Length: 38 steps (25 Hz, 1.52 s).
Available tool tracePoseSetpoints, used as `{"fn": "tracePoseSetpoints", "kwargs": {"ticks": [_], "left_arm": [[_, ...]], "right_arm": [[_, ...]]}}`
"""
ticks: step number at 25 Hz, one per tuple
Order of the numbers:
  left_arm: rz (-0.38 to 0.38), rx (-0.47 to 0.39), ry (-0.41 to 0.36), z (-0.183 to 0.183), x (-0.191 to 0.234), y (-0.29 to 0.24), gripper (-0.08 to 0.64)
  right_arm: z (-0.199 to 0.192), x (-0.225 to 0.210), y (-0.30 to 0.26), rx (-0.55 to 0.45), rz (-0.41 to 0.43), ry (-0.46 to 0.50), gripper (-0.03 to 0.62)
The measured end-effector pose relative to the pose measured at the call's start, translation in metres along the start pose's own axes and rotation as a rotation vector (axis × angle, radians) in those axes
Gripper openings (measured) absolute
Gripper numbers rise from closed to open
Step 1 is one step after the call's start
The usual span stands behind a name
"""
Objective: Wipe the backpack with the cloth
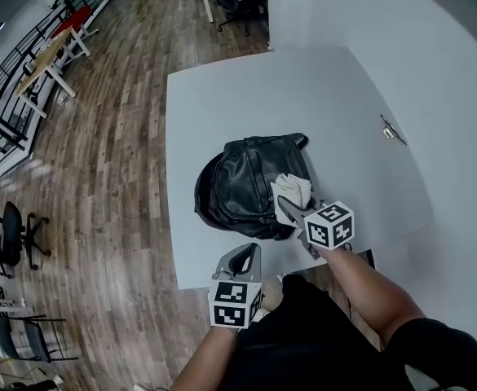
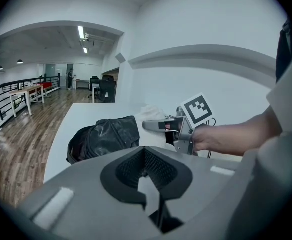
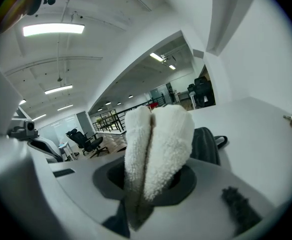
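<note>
1. The right gripper [image 1: 284,204] reaches in from the near right on a bare forearm. Its jaws point far and left, over the right side of the backpack [image 1: 240,182]
2. Its jaws pinch the cloth [image 3: 158,144], which stands up between them in two plump folds. In the head view the cloth lies against the backpack's right part
3. The left gripper [image 1: 253,252] is held low at the near edge of the table [image 1: 303,96]. It is just near of the backpack and apart from it, with its jaws aimed at the bag
4. Its jaws are pressed together at the tips with nothing between them, leaving a dark, pad-lined hollow behind the tips
5. The backpack is black and leather-like, with a soft sheen and creases. It is rounded and lies flat near the table's near left part, a strap loop at its far end
6. The cloth is white, thick and fleecy
7. The table is plain, smooth and white, and the floor [image 1: 116,177] to its left is wood plank
</note>
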<state>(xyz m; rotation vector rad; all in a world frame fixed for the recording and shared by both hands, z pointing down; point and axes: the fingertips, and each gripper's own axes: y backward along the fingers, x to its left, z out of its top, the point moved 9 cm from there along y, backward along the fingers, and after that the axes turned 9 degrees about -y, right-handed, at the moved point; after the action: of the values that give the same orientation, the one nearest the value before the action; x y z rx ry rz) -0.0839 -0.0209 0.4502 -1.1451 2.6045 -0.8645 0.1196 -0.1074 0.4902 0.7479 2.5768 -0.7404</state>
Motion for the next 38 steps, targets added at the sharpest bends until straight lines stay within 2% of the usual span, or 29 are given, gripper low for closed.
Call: {"fn": "tracePoseSetpoints", "kwargs": {"ticks": [7, 15, 21, 29, 38], "left_arm": [[-0.035, -0.018, -0.007, 0.010, -0.006, 0.001, 0.008], [-0.039, -0.033, 0.001, 0.003, -0.007, 0.011, 0.008], [-0.027, -0.057, 0.003, -0.003, -0.008, 0.026, 0.008], [0.011, -0.118, 0.024, -0.010, -0.012, 0.062, 0.008], [0.018, -0.170, 0.026, -0.026, -0.027, 0.098, 0.008]], "right_arm": [[0.008, -0.020, 0.030, -0.025, -0.081, 0.002, 0.084], [0.010, -0.038, 0.056, -0.049, -0.173, 0.010, 0.084], [0.010, -0.030, 0.066, -0.055, -0.217, 0.034, 0.084], [0.017, 0.016, 0.097, -0.115, -0.190, 0.099, 0.084], [0.002, 0.071, 0.154, -0.203, -0.130, 0.082, 0.084]]}}
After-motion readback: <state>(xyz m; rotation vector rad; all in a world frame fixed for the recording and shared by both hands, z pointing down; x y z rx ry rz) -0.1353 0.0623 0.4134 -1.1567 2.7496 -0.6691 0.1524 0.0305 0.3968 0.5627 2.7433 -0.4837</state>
